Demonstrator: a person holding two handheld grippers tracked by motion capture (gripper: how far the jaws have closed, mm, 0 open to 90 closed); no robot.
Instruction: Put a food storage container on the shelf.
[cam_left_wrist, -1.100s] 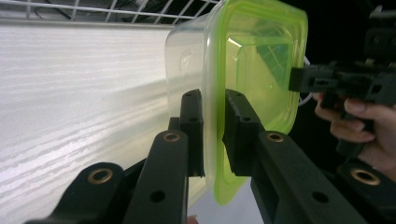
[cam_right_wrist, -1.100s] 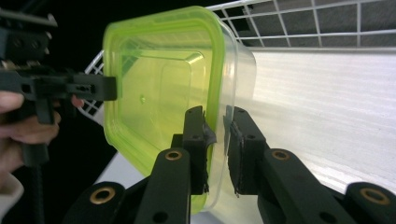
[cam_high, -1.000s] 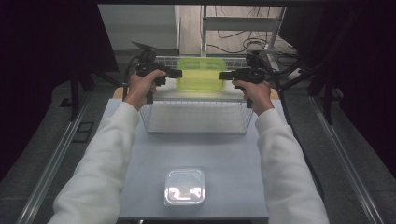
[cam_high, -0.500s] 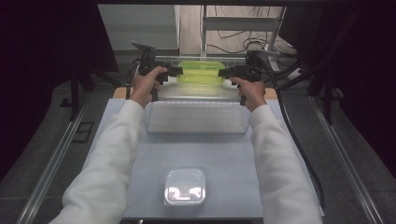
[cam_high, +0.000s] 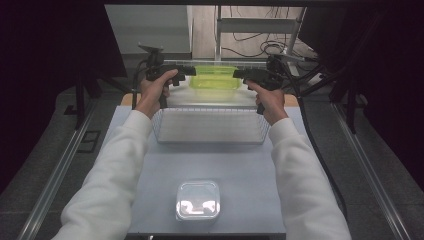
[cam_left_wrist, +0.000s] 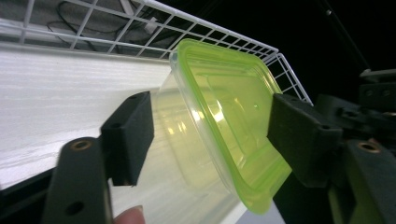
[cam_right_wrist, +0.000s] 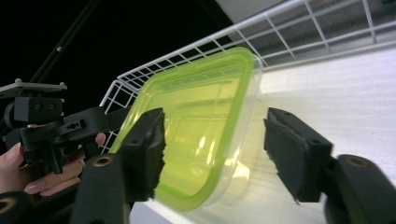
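High view: green tub (cam_high: 215, 78) between both grippers, at basket's (cam_high: 210, 127) far side.
Left gripper (cam_high: 190, 73) and right gripper (cam_high: 239, 74) jaws just opened, flanking tub's ends, pads apparently clear.

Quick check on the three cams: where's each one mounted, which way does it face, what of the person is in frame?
High view: above the person's side, looking forward and down on the table; both sleeves and hands show.
Left gripper view: on the left hand-held gripper, looking along its jaws at the green-lidded container; a fingertip shows.
Right gripper view: on the right hand-held gripper, facing the container; the other hand shows.
Shared: container and wire basket.
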